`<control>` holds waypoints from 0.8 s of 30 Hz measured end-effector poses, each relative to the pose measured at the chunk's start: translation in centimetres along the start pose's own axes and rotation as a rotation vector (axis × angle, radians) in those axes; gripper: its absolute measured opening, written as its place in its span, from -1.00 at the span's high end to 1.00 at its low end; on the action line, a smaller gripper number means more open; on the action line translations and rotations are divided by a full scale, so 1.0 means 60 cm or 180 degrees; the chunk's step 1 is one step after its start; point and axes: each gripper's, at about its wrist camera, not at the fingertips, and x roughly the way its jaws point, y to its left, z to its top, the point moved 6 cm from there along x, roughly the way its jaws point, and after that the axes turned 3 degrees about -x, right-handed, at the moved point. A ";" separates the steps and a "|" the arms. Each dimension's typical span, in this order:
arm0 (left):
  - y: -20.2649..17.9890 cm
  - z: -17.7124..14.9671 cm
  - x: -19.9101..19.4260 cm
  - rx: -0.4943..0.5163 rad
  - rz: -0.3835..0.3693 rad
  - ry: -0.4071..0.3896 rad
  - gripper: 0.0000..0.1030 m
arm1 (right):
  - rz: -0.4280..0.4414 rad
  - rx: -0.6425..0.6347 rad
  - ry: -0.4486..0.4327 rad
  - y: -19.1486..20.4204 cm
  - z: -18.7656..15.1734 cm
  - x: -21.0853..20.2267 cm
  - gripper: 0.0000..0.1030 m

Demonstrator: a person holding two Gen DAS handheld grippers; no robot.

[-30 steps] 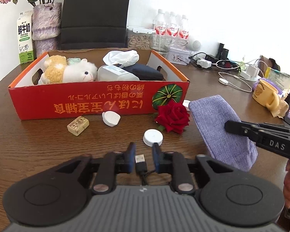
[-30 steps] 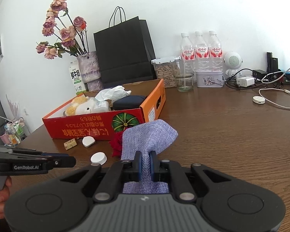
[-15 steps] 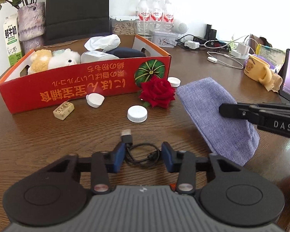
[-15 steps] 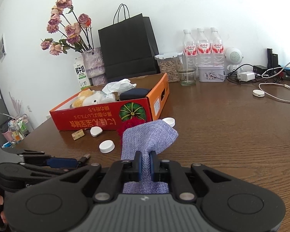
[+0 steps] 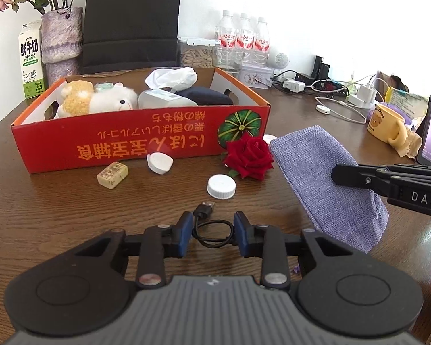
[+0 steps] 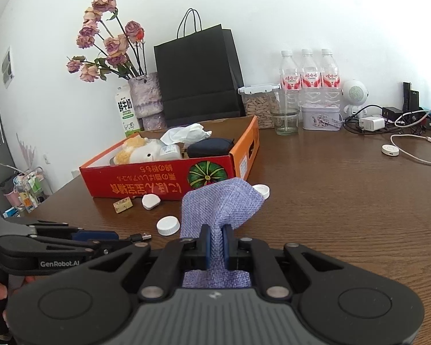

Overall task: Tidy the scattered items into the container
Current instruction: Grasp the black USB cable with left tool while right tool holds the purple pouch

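Jaws wide on the left gripper (image 5: 213,230), straddling a black USB cable (image 5: 212,228) lying before the red box (image 5: 140,141). Right gripper (image 6: 215,245) pinches a purple cloth pouch (image 6: 219,204) near the box's front corner.

the milk carton (image 5: 30,60) reads "fresh milk", right claw (image 5: 413,192) "das", left claw (image 6: 51,254) "genrobot.ai".
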 end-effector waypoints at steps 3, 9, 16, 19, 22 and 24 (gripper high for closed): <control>0.005 0.012 -0.007 -0.0011 -0.0077 -0.0041 0.92 | -0.0013 -0.0048 -0.0045 0.009 0.016 -0.001 0.85; 0.018 0.042 -0.027 0.0018 -0.0108 -0.0251 0.93 | -0.0001 -0.0178 -0.0180 0.034 0.059 0.002 0.85; 0.050 0.038 -0.022 -0.0156 -0.0074 -0.0127 0.88 | -0.0016 -0.0141 -0.0138 0.040 0.058 0.017 0.85; 0.055 0.025 -0.018 -0.0183 -0.0076 -0.0042 0.87 | -0.0025 -0.0102 -0.0073 0.036 0.041 0.015 0.85; 0.057 0.016 -0.012 -0.0200 -0.0056 0.0008 0.87 | -0.0034 -0.0053 -0.0002 0.027 0.025 0.016 0.85; 0.056 0.013 -0.008 -0.0211 -0.0036 0.0041 0.79 | -0.0028 -0.0040 0.0019 0.024 0.020 0.017 0.85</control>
